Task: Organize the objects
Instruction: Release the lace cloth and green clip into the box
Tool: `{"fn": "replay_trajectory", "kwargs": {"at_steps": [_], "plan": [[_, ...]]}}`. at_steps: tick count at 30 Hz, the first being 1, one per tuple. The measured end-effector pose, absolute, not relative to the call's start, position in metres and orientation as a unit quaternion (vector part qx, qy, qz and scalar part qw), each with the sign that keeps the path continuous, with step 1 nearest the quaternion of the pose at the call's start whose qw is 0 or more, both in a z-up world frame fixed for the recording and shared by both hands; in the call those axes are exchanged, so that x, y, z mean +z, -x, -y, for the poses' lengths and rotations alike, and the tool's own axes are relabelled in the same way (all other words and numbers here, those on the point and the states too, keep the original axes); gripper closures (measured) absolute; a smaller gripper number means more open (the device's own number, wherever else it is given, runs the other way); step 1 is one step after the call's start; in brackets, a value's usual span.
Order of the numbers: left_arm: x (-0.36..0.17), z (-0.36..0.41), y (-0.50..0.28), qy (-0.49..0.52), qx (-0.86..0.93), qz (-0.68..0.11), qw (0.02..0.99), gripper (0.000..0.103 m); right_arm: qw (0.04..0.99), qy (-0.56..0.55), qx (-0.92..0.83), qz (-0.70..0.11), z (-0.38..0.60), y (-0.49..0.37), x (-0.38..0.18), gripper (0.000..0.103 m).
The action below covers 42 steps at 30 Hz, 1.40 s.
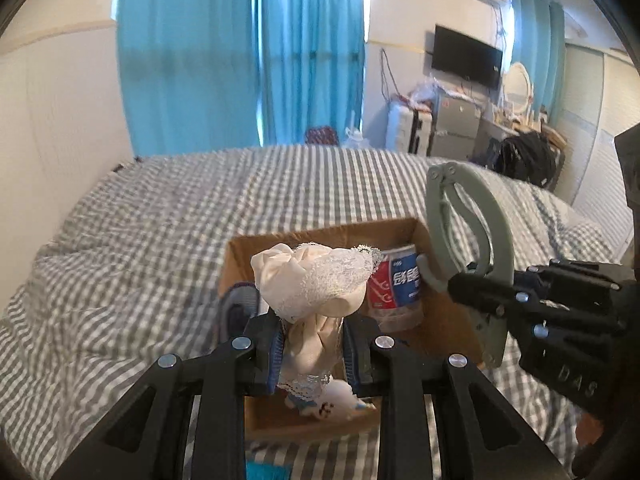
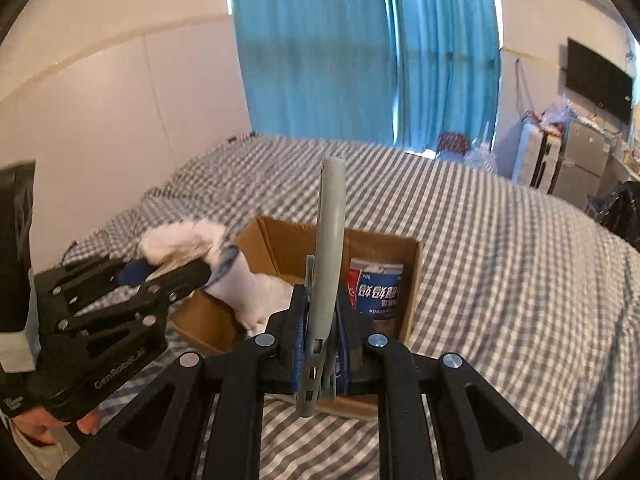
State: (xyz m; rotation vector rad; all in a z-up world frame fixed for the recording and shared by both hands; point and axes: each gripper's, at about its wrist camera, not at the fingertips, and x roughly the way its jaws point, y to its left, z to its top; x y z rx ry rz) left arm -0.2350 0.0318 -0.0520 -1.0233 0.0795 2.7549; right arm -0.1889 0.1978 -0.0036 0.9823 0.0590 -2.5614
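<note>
Cardboard box (image 1: pixel 404 232) on the checked bedspread (image 1: pixel 160 220) lies just below both grippers, at 12 o'clock ahead of each.

Left gripper (image 1: pixel 310 344) pinches a white lacy cloth (image 1: pixel 312 280), bunched above the box.

Right gripper (image 2: pixel 320 344) clamps a grey hanger (image 2: pixel 330 240), long axis upright (edge-on), over the box's near rim.

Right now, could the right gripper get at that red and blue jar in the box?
Probably not as it stands: the right gripper is shut on a grey hanger. The jar sits uncovered in the cardboard box, so only the full grip blocks it.
</note>
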Motion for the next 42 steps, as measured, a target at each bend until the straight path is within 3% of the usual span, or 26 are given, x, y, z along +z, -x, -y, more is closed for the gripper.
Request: {"fn": "replay_trajectory", "kwargs": {"at_steps": [12, 16, 17, 18, 20, 23, 27, 29, 35, 39, 42], "plan": [[-0.106, -0.053, 0.279, 0.400, 0.911, -0.025, 0.102, 0.078, 0.214, -0.396, -0.893, 0.005, -0.216, 0.235, -0.072, 0.089], [-0.100, -0.046, 0.274, 0.399, 0.911, -0.027, 0.099, 0.069, 0.216, -0.393, -0.894, 0.013, -0.221, 0.232, -0.068, 0.089], [-0.096, -0.044, 0.271, 0.397, 0.912, -0.025, 0.097, 0.060, 0.217, -0.388, -0.896, 0.013, -0.220, 0.229, -0.064, 0.088], [-0.091, -0.045, 0.270, 0.396, 0.913, -0.024, 0.096, 0.050, 0.217, -0.381, -0.898, 0.012, -0.218, 0.225, -0.059, 0.082], [-0.079, -0.042, 0.262, 0.386, 0.917, -0.017, 0.095, 0.049, 0.212, -0.368, -0.905, 0.009, -0.221, 0.216, -0.046, 0.070], [-0.059, -0.040, 0.248, 0.374, 0.923, -0.020, 0.091, 0.042, 0.202, -0.354, -0.913, 0.003, -0.222, 0.206, -0.029, 0.068], [-0.022, -0.037, 0.226, 0.342, 0.935, -0.020, 0.089, 0.018, 0.192, -0.335, -0.923, -0.003, -0.226, 0.191, 0.000, 0.057], [-0.008, -0.037, 0.216, 0.333, 0.938, -0.022, 0.089, 0.018, 0.185, -0.320, -0.929, -0.010, -0.227, 0.176, 0.019, 0.049], [0.033, -0.032, 0.176, 0.294, 0.952, -0.025, 0.084, 0.017, 0.174, -0.282, -0.943, -0.027, -0.233, 0.132, 0.062, 0.042], [0.047, -0.024, 0.149, 0.275, 0.958, -0.035, 0.067, 0.005, 0.169, -0.265, -0.949, -0.036, -0.237, 0.106, 0.079, 0.037], [0.047, -0.012, 0.132, 0.269, 0.961, -0.038, 0.052, 0.003, 0.165, -0.258, -0.951, -0.041, -0.238, 0.093, 0.086, 0.028]]}}
